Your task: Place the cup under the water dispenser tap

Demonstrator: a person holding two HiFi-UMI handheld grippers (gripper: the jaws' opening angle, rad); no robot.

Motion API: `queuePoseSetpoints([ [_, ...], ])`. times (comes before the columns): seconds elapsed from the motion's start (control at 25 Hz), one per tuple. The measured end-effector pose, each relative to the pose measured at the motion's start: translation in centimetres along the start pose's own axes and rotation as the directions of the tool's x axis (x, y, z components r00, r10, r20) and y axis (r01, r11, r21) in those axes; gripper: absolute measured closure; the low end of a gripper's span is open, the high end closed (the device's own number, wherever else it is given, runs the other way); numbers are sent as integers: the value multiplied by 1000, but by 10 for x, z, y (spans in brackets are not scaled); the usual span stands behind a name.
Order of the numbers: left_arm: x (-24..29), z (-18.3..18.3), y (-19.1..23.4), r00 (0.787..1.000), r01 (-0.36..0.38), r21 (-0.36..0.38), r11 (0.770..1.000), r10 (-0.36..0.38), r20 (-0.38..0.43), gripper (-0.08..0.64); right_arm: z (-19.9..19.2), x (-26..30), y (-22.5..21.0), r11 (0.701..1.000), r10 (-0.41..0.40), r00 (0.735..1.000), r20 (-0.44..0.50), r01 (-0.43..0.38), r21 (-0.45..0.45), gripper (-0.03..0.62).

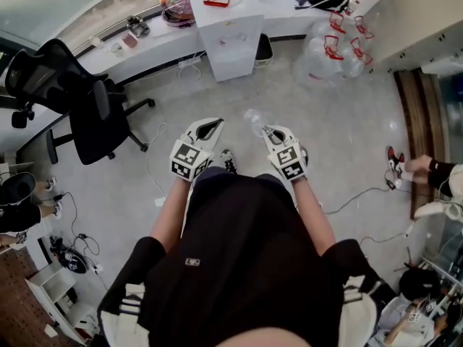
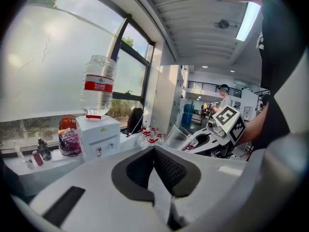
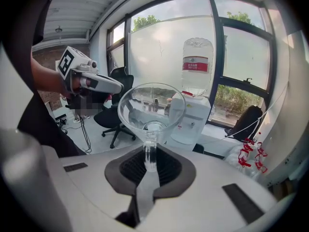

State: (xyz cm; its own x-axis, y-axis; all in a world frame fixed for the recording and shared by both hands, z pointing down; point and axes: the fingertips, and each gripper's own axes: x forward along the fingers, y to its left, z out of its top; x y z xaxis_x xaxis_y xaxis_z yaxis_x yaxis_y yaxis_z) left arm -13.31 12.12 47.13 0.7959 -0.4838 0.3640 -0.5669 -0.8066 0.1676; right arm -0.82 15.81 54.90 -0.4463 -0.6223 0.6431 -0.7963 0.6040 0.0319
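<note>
The pads point(image 3: 166, 167) of the right gripper point(image 3: 149, 166) are closed on a narrow clear part of the cup point(image 3: 150, 110). The cup's round open body stands out in front of the jaws. The pads point(image 2: 170, 169) of the left gripper point(image 2: 154, 151) are pressed together, and nothing is between them.

In the head view both grippers are held in front of the person, side by side but apart: the left gripper point(image 1: 210, 125) with no load, and the right gripper point(image 1: 271, 132) with the cup point(image 1: 255, 119) at its tip. The cup is in the air above the floor point(image 1: 325, 143). It is well apart from the dispenser point(image 1: 230, 38) and not under its tap. From the left gripper view the cup point(image 2: 183, 138) shows as a clear tumbler, tilted in the right gripper.

The dispenser point(image 3: 193, 117) is white, with a big water bottle point(image 3: 197, 64) upside down on top. It stands ahead of the person, against a long white counter point(image 1: 145, 42) under the windows. To its left is a black office chair point(image 1: 87, 107). To its right is a heap of empty clear bottles point(image 1: 333, 49) with red caps.
</note>
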Motion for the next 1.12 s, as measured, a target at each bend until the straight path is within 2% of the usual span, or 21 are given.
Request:
queuePoseSetpoints([
  [0.24,-11,-4,23,1000,18,24,1000,-17,-7,560,9,20,11,1000,-21,1000,2,21,18,580],
  [0.68,-47,-24,62,999,-46,-17,999,46,24,560,28,50,37,999,16,1000,-10,-16,-38,580],
  [1.12,-76,-42,96,990,-130,-70,989,134,51,560,42,70,43,992,44,999,-31,-47,-116,580],
])
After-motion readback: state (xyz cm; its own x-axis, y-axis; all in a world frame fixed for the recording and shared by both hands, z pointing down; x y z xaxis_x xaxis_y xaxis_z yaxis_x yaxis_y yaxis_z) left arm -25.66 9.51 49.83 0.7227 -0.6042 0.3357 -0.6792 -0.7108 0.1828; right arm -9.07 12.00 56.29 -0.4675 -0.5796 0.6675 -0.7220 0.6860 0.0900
